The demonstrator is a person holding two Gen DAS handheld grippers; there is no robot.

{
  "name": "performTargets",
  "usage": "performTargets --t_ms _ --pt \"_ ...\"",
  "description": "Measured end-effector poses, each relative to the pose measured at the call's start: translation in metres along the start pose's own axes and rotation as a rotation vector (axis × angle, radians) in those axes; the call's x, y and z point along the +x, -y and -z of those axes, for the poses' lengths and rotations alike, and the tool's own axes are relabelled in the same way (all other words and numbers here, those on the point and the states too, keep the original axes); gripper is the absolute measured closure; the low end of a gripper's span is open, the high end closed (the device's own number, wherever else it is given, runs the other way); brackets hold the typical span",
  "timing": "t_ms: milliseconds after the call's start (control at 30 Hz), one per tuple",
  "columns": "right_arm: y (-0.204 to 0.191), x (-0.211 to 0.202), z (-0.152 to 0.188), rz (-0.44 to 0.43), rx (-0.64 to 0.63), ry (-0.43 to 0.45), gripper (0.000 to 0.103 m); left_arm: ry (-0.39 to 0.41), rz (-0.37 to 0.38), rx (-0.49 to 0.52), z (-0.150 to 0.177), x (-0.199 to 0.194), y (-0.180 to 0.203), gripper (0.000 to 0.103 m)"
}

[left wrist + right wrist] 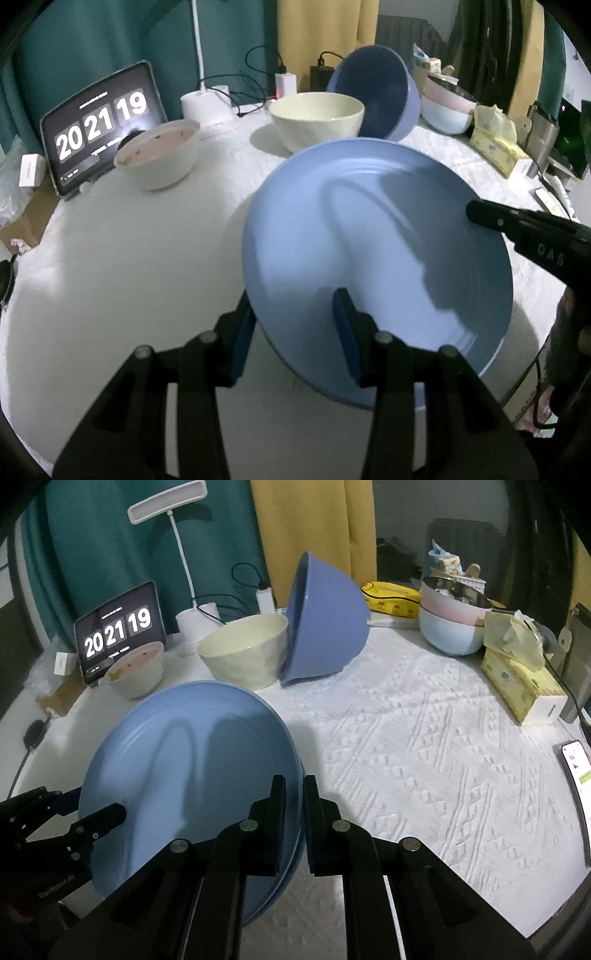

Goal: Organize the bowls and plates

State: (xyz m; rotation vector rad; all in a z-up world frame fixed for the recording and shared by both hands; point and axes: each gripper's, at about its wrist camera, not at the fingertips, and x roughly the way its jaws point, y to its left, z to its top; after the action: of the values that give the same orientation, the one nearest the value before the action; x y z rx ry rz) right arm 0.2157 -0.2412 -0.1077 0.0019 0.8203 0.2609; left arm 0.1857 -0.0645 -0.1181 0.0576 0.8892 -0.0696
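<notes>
A large blue plate (369, 240) (184, 760) hangs tilted above the white tablecloth (406, 757), gripped from both sides. My left gripper (294, 299) is shut on its near rim, one finger under the plate and one on its inner face. My right gripper (294, 781) is shut on the opposite rim. A cream bowl (317, 118) (243, 650) stands behind the plate. A darker blue bowl (376, 92) (328, 627) lies tipped on its side against it. To the left stands a white bowl (159, 155) (135, 668) with a pinkish inside.
A pink bowl nested in a pale blue bowl (448, 627) stands at the back right, with clutter in it. A tablet clock (99, 125) and a lamp base (203, 107) are at the back left. A tissue box (524, 686) and a phone (576, 771) lie on the right.
</notes>
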Motion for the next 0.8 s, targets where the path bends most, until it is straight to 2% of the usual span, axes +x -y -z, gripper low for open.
performTargets --t_ms 233,367,500,567,600,633,700,800 --pt "0.002 0.001 0.001 0.011 -0.007 0.008 0.092 -0.023 -0.002 -0.025 -0.001 0.003 -0.006 0.056" --pt "0.006 0.002 0.000 0.018 0.004 0.004 0.092 -0.009 0.007 -0.026 0.001 -0.002 -0.012 0.053" --pt "0.009 0.002 0.000 0.018 0.015 0.001 0.091 0.028 0.000 -0.085 0.000 -0.010 -0.029 0.037" --pt "0.012 0.001 0.000 0.017 0.025 -0.002 0.088 0.041 0.002 -0.133 -0.003 -0.010 -0.038 0.037" --pt "0.012 0.001 0.000 0.017 0.030 -0.004 0.083 0.046 0.001 -0.150 -0.004 -0.009 -0.041 0.037" --pt "0.014 0.001 0.001 0.015 0.037 -0.007 0.077 0.047 0.001 -0.153 -0.005 -0.008 -0.043 0.037" --pt "0.016 0.001 0.001 -0.001 0.051 -0.013 0.071 0.038 0.004 -0.156 -0.006 -0.002 -0.045 0.037" --pt "0.016 0.002 0.004 -0.015 0.052 -0.021 0.066 0.018 0.016 -0.142 -0.005 0.008 -0.040 0.037"
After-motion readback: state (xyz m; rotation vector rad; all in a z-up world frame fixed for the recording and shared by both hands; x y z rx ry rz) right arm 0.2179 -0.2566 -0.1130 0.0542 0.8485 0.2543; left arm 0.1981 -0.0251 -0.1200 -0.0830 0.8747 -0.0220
